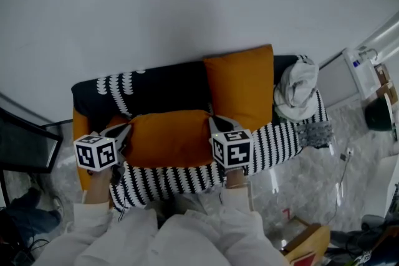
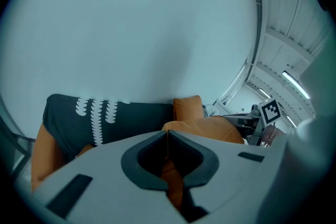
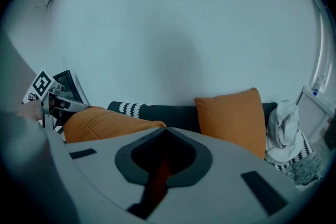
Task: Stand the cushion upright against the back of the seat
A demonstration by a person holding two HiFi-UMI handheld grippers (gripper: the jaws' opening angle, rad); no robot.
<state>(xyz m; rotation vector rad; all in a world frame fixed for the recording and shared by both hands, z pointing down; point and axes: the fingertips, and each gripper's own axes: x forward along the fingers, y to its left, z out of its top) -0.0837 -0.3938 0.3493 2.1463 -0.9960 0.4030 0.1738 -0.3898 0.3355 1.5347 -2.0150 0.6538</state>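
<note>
An orange cushion (image 1: 167, 137) lies flat above the sofa seat, held at both ends. My left gripper (image 1: 123, 132) is shut on its left edge, and orange fabric (image 2: 172, 182) shows pinched between the jaws. My right gripper (image 1: 214, 126) is shut on the cushion's right edge, with orange fabric (image 3: 157, 181) in its jaws too. The cushion (image 3: 107, 122) bulges to the left in the right gripper view. Behind it runs the dark sofa back (image 1: 159, 87) with a white leaf pattern.
A second orange cushion (image 1: 241, 84) stands upright against the sofa back, right of the held one. White crumpled cloth (image 1: 297, 90) sits at the sofa's right end. The seat cover (image 1: 283, 140) is black-and-white striped. A dark screen (image 1: 25, 143) stands at left; clutter lies on the floor at right.
</note>
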